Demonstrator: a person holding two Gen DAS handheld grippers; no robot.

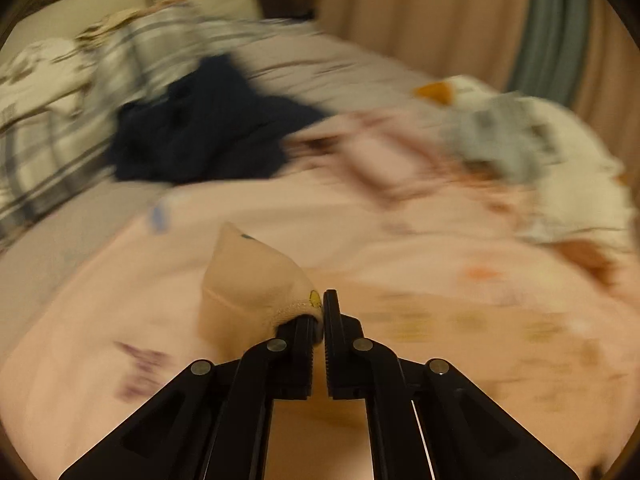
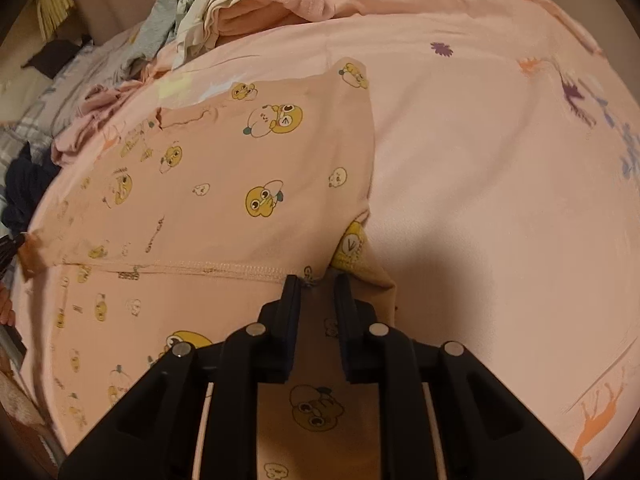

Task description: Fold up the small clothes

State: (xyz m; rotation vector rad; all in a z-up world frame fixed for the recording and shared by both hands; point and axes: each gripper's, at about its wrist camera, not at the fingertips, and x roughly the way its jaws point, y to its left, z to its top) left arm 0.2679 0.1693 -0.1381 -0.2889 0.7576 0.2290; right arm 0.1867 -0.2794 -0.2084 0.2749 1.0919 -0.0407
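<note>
The peach cartoon-print garment lies spread flat on the pink bedspread, one part already doubled over along a stitched hem. It looks thin, light and limp, so it should sag wherever unsupported; corners and hems seem the best holds. The left hand-held gripper pinches a corner, jaws nearly together. The right hand-held gripper stands narrowly parted over the hem; whether it grips, I cannot tell. At eleven o'clock, a clothes pile waits.
</note>
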